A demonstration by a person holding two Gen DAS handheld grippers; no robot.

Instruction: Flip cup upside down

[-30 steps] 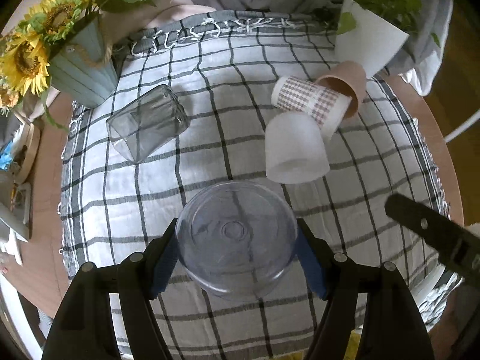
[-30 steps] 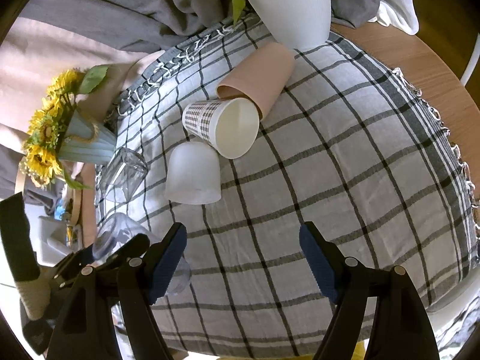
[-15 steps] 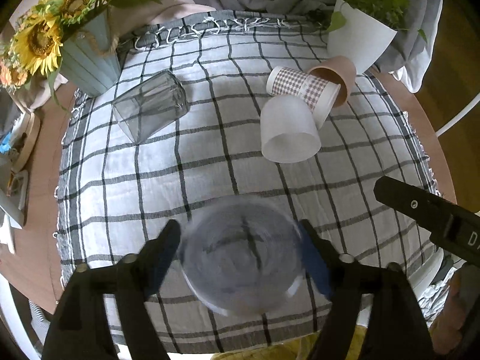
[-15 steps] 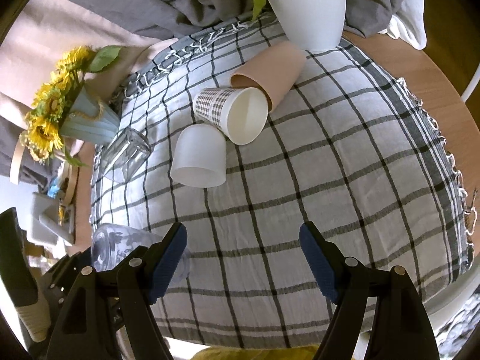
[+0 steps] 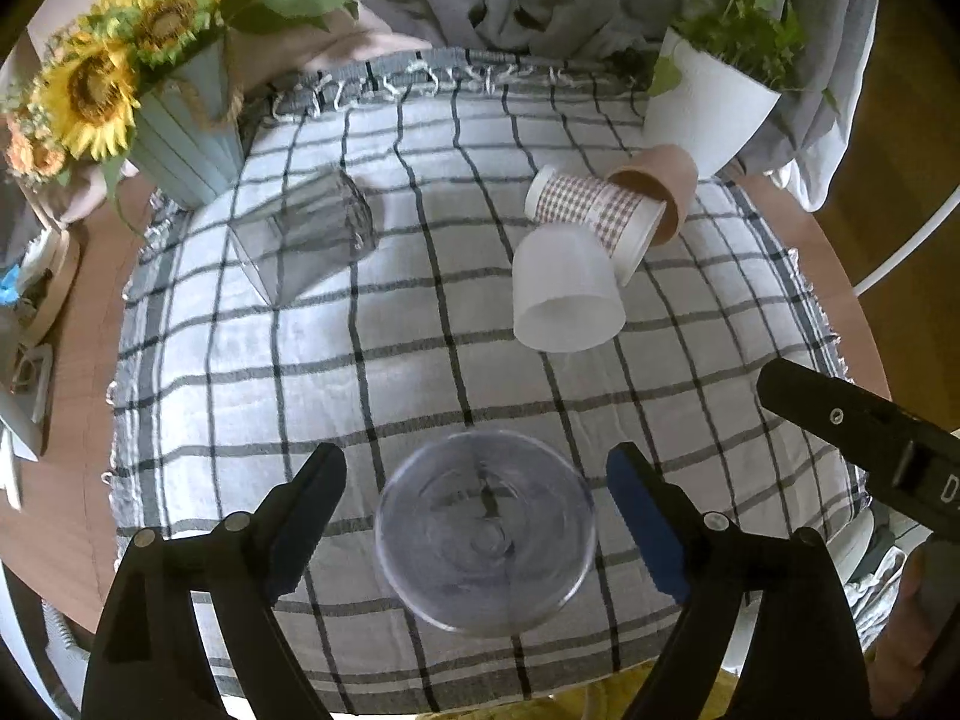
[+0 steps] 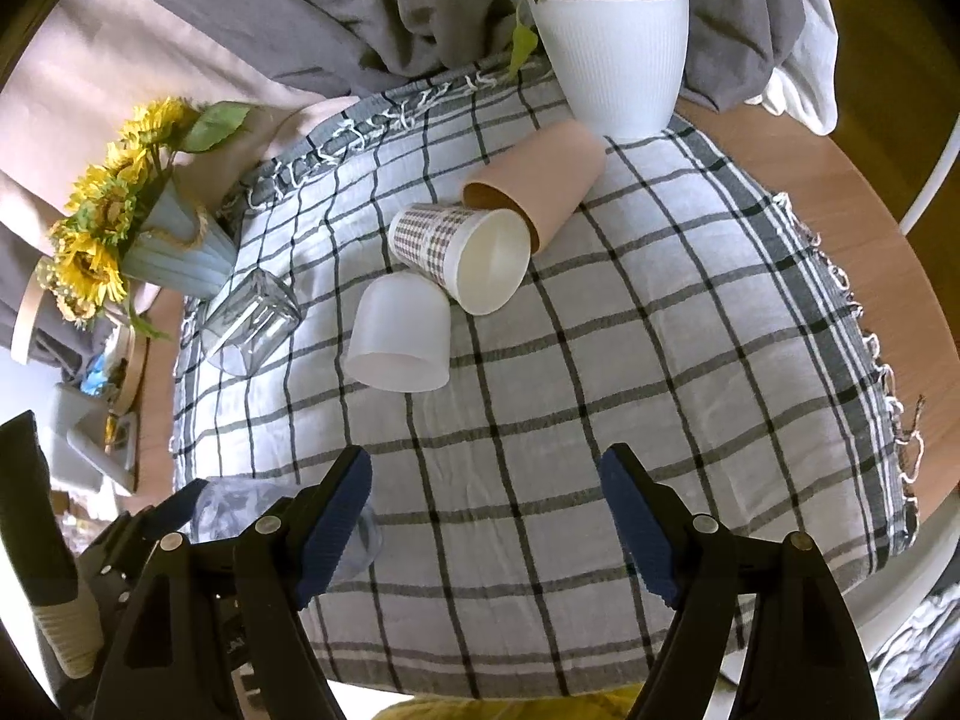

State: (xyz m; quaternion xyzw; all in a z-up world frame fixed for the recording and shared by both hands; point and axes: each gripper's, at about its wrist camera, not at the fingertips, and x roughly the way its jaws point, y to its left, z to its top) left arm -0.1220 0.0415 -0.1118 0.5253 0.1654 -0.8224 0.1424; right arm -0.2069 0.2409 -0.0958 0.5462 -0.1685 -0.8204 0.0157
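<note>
A clear plastic cup (image 5: 485,531) stands bottom-up on the checked cloth near the front edge, between the spread fingers of my left gripper (image 5: 477,501), which is open and not touching it. In the right wrist view the same cup (image 6: 240,510) shows at lower left, partly hidden behind a fingertip. My right gripper (image 6: 486,510) is open and empty above the cloth. A frosted white cup (image 5: 564,288), a checked paper cup (image 5: 591,219), a tan cup (image 5: 657,183) and a clear glass (image 5: 306,234) lie on their sides farther back.
A sunflower vase (image 5: 180,120) stands at the back left and a white plant pot (image 5: 708,105) at the back right. The checked cloth (image 5: 420,330) covers a round wooden table (image 6: 900,252). Clutter (image 5: 24,324) sits at the left edge.
My left gripper has opened and let go of the clear cup, which now stands bottom-up on the cloth. Both grippers have drawn back a little.
</note>
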